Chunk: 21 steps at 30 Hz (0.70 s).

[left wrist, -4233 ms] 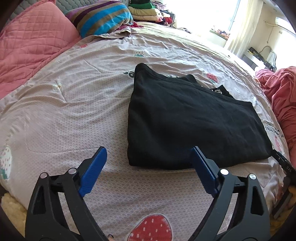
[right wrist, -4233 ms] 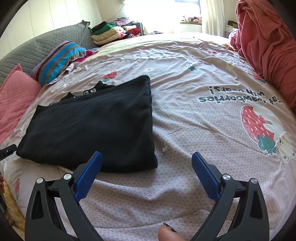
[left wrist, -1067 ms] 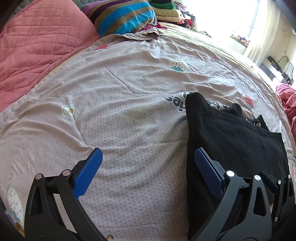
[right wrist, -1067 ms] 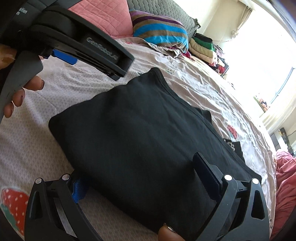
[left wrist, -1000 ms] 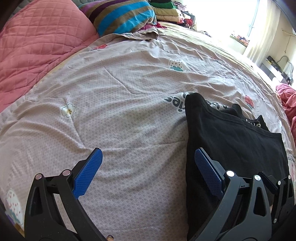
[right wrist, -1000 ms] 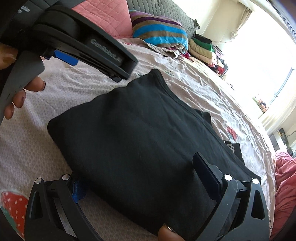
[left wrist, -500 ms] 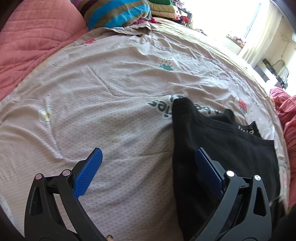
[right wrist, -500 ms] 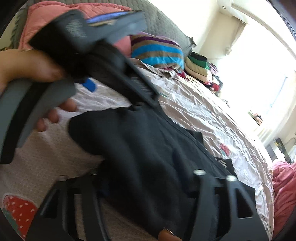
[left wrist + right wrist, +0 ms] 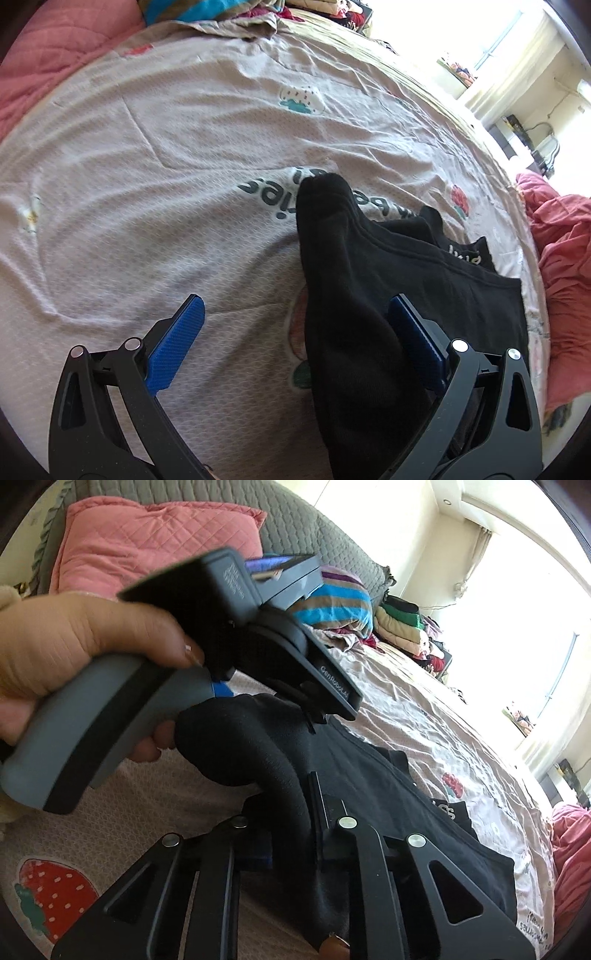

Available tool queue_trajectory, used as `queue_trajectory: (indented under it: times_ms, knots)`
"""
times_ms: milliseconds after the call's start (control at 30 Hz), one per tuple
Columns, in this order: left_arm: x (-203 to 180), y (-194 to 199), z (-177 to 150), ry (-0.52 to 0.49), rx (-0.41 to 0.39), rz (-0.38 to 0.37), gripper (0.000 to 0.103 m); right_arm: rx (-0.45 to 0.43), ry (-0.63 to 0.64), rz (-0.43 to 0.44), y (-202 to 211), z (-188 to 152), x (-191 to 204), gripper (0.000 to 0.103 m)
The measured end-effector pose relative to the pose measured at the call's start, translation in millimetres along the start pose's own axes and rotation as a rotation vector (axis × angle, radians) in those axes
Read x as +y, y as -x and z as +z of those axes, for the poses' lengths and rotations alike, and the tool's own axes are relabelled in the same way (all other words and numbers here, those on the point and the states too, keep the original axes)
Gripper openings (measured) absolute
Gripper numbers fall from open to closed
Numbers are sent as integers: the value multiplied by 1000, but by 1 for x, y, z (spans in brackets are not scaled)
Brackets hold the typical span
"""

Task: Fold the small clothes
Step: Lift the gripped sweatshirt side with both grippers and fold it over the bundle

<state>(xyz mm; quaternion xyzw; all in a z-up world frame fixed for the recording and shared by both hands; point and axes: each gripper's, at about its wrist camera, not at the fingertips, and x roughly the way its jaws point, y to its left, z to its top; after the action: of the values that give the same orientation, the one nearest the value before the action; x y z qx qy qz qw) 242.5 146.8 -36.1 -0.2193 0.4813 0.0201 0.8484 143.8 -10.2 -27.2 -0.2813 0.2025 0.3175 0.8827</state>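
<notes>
Black garment, folded, lies on the bed sheet, a pale sheet printed with strawberries, clouds and dark lettering. Its near edge is bunched and lifted off the sheet; the far part lies flat, a small white print showing at one corner.

Right gripper: jaws have just been closing, and now pinch a thick roll of the garment's near edge between them, pads pressed into the cloth. A fingertip shows at the bottom edge of the right wrist view.

Left gripper: jaws spread wide, blue pads apart. The lifted fold of the garment runs up between them, just beside the right-hand pad; whether it touches that pad I cannot tell. The left-hand pad hangs over bare sheet. From the right wrist view the same tool is seen from the side, gripped by the left hand around its grey handle, its body crossing over the garment's raised corner and hiding part of it.

Around: pink quilted pillow against a grey headboard, striped cushion, a stack of folded clothes at the far side, a crumpled pink blanket just beyond the garment, bright window behind.
</notes>
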Motion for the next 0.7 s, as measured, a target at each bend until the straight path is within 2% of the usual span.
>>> queue_trajectory:
  times_ms: [200, 267, 333, 400, 467, 567, 700]
  knots:
    - [-7, 2, 2, 12, -3, -48, 92, -25, -36, 8, 10, -2, -9, 12]
    - [-10, 4, 1, 10, -5, -65, 80, -32, -44, 8, 12, -2, -12, 12]
    - [-15, 4, 1, 16, 2, -101, 63, -37, -50, 5, 14, -3, -13, 11]
    - [-21, 6, 0, 25, 4, -140, 41, -45, -64, 8, 17, -4, -15, 11]
    - [-28, 9, -1, 12, -3, -157, 27, -54, -74, 7, 21, -6, -17, 10]
    - [-37, 15, -2, -4, -18, -163, 19, -69, -95, 1, 26, -8, -22, 9]
    - [-50, 26, -2, -27, -41, -166, 18, -95, -132, -11, 36, -11, -30, 8]
